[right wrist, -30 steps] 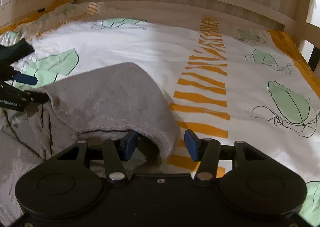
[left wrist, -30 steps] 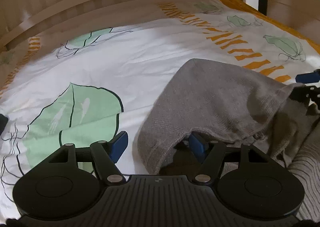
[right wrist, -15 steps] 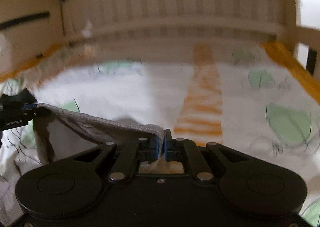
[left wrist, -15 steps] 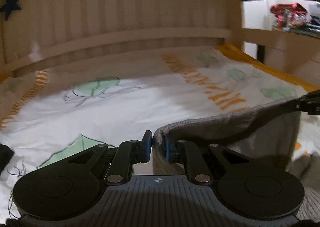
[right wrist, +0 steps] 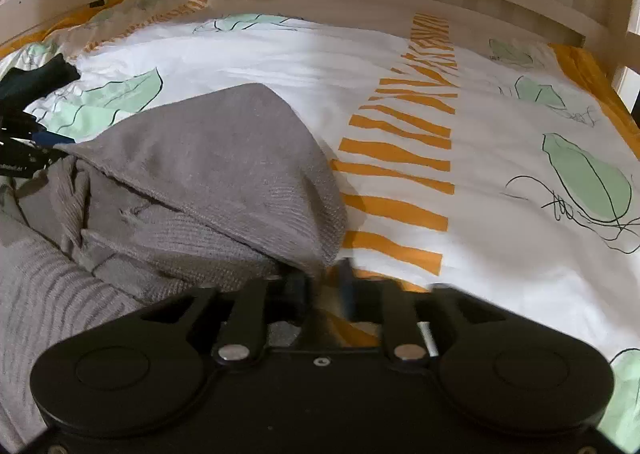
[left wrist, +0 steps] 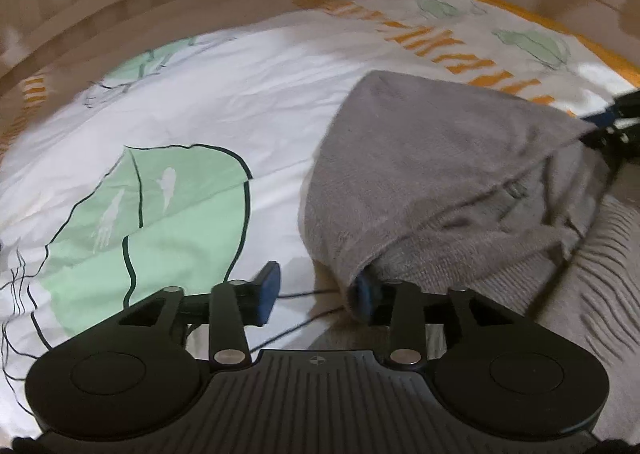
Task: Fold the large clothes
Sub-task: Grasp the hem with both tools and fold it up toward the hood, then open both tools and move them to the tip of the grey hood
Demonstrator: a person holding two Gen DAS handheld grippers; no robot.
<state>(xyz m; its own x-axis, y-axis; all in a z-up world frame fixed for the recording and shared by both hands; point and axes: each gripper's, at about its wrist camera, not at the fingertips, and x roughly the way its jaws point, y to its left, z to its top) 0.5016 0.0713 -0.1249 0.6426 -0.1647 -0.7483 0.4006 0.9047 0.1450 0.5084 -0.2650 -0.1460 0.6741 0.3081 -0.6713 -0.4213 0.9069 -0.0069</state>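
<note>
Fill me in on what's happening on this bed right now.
A person with a gripper in each hand is folding a grey knit garment on a leaf-print duvet. One fold lies laid over. The jaws of the left gripper and the right gripper have just been opening at the fold's two near corners; neither now pinches the cloth, which rests on the bed.

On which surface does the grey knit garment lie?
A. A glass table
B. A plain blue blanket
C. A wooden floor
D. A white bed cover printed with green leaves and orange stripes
D: the grey knit garment rests on the white bed cover with green leaves and orange stripes.
</note>
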